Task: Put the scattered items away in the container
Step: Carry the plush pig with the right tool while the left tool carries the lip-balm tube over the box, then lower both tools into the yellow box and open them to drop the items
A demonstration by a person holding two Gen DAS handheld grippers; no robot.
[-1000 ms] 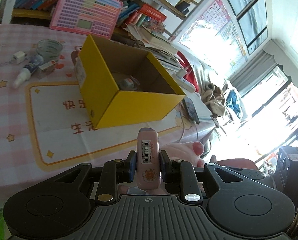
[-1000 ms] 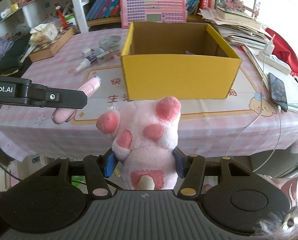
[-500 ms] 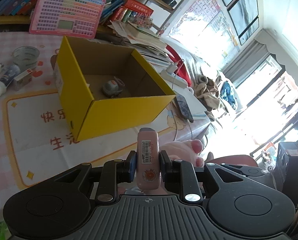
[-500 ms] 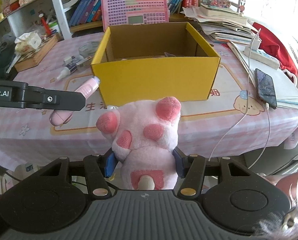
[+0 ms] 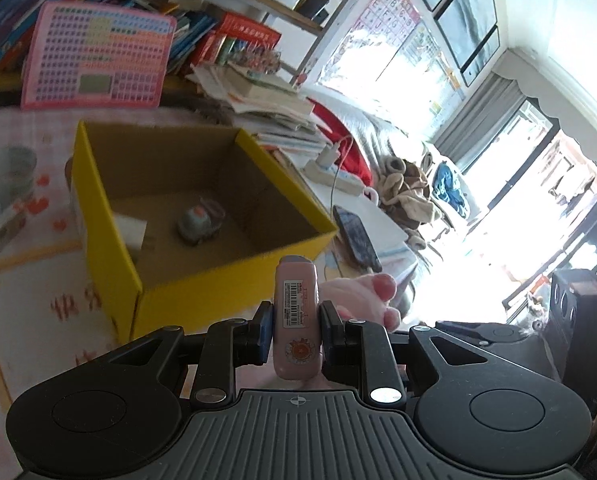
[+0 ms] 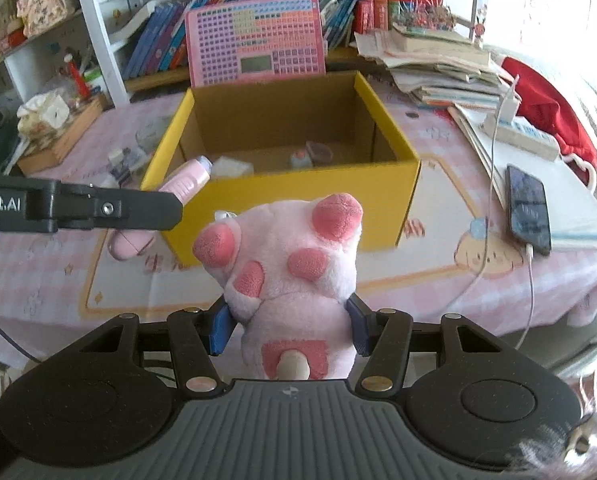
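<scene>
1. Yellow box point(image 6: 282, 196): one, open-topped.
2. Pink plush toy point(image 6: 294, 276): one.
3. Pink tube point(image 5: 297, 312): one.
4. Small things lying inside the box: three can be made out, a white packet point(image 6: 232, 167), a little round toy point(image 6: 300, 159) and a small dark case point(image 6: 319, 152).
5. Pink keyboard toy point(image 6: 254, 40): one.
6. Phone point(image 6: 527, 207): one.
7. Tape roll point(image 5: 8, 168): one.

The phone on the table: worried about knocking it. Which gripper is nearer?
Right. The right gripper with its plush toy is on the phone side; the left gripper is farther away.
</scene>
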